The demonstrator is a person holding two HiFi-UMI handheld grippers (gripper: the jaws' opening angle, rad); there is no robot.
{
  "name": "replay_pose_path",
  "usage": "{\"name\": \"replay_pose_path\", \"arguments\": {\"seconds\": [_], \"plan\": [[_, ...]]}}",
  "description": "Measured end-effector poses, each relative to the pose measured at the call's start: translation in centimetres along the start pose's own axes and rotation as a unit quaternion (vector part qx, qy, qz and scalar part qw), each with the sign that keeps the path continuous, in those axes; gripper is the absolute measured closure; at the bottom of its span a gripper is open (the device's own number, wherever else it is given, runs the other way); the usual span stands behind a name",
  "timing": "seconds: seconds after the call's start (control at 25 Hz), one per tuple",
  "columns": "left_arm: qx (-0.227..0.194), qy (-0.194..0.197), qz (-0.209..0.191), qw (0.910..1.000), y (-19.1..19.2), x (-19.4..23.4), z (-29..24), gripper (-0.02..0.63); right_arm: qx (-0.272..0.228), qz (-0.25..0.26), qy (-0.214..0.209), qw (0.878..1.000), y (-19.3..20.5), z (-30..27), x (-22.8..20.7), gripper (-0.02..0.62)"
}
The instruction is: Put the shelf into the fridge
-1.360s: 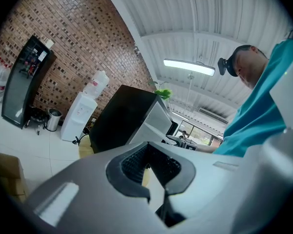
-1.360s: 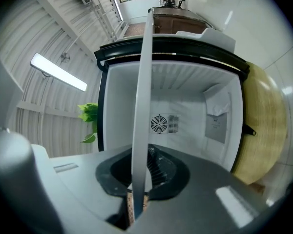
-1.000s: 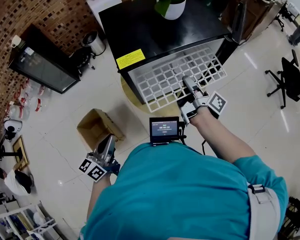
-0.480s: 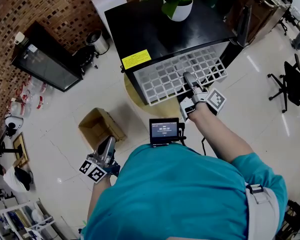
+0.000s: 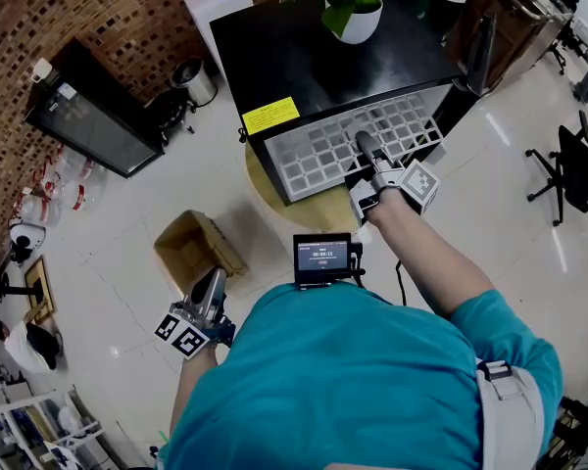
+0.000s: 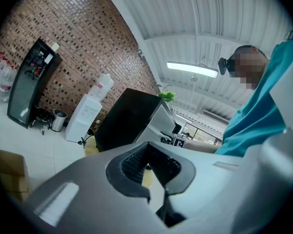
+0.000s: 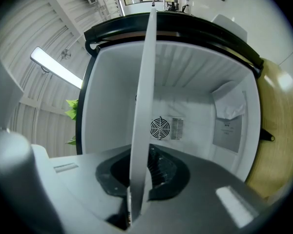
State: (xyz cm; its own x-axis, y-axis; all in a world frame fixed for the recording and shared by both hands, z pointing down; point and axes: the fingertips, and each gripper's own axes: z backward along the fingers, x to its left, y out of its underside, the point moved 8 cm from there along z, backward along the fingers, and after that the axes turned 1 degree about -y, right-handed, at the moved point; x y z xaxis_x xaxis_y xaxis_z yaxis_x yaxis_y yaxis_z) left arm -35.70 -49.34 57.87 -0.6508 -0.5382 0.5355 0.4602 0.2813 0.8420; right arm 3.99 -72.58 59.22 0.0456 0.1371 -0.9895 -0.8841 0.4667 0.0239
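White wire, the shelf (image 5: 323, 150) is lying flat in the upper middle of the head view. Its far part is sitting inside the open front of the black fridge (image 5: 314, 57), and its near edge is sticking out. The right gripper (image 5: 365, 151) is clamping this near edge. In the right gripper view the shelf (image 7: 144, 96) is showing edge-on between the closed jaws of the right gripper (image 7: 136, 179), and it is pointing into the white inside of the fridge (image 7: 200, 77). The left gripper (image 5: 210, 290) is hanging low at the lower left, beside a cardboard box (image 5: 198, 248). In its own view the left gripper (image 6: 154, 172) is holding nothing, with its jaws narrow, almost meeting.
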Motion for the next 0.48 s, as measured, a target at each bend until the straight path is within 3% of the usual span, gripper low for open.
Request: {"name": "replay_pose_path", "arguments": {"seconds": [0.08, 0.4, 0.48], "plan": [[-0.001, 0.0, 0.0, 1.0, 0.1, -0.1, 0.1, 0.607, 0.004, -0.007, -0.023, 1.0, 0.1, -0.6, 0.1, 0.568], [-0.003, -0.006, -0.001, 1.0, 0.1, -0.3, 0.4, 0.607, 0.018, 0.005, 0.0, 1.0, -0.4, -1.8, 0.0, 0.565], [-0.003, -0.008, -0.001, 1.0, 0.0, -0.3, 0.5, 0.607, 0.023, 0.004, -0.017, 1.0, -0.6, -2.5, 0.0, 0.563]]}}
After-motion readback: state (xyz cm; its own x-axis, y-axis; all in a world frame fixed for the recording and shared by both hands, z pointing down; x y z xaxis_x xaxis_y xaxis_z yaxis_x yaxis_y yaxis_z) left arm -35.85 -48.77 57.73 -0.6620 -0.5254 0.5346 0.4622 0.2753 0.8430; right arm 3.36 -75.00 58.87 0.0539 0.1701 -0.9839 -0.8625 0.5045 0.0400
